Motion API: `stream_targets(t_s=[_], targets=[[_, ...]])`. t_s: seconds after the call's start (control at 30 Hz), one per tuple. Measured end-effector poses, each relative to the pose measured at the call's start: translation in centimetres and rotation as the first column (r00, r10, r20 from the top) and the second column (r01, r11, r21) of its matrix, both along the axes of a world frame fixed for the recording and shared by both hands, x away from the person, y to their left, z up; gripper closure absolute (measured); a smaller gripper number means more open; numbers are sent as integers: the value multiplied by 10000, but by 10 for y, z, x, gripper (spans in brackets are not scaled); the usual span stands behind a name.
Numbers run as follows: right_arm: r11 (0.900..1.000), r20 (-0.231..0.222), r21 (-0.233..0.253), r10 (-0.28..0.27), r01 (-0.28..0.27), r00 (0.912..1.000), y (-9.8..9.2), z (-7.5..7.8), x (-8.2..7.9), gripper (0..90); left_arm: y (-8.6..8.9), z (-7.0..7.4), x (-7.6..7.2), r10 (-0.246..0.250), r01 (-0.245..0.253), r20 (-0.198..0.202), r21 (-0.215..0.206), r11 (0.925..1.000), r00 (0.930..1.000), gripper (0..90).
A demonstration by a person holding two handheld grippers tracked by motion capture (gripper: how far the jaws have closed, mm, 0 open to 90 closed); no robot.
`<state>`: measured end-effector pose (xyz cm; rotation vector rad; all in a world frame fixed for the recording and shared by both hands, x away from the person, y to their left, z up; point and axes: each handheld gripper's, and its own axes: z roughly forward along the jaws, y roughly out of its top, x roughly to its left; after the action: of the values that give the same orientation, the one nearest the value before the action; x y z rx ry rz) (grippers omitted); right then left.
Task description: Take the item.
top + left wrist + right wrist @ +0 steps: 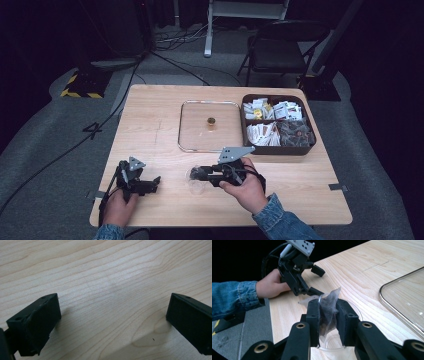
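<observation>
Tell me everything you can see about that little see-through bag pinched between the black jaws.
The bag is a small pouch of thin, clear, crinkly film with dark brownish bits inside. It stands roughly upright, its top corner poking above the jaws. The right gripper squeezes it from both sides over a clear round cup on the wooden table. From above it is only a pale blur at the gripper's tip.

On the table (150,120), your clear lid (210,126) lies centre, the divided tray (278,148) just right of it. A cup (196,186) sits nearer you, before the lid.
</observation>
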<state>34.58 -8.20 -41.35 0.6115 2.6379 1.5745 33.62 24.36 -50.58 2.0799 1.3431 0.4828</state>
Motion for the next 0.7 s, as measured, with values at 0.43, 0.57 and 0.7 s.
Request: stream_targets(t_s=[0.43, 0.57, 0.7], targets=[[9985, 94, -553, 6, -1, 10000, 6, -13, 1, 745, 0, 0, 0, -2, 2, -1, 2, 10000, 10000, 0], [9985, 196, -544, -9, 19, 9998, 6, -13, 0, 700, 0, 0, 0, 2, -2, 0, 2, 10000, 10000, 0], [9993, 397, -324, -170, 183, 9991, 5, -10, 0, 557, 0, 0, 0, -1, 1, -16, -15, 10000, 10000, 0]])
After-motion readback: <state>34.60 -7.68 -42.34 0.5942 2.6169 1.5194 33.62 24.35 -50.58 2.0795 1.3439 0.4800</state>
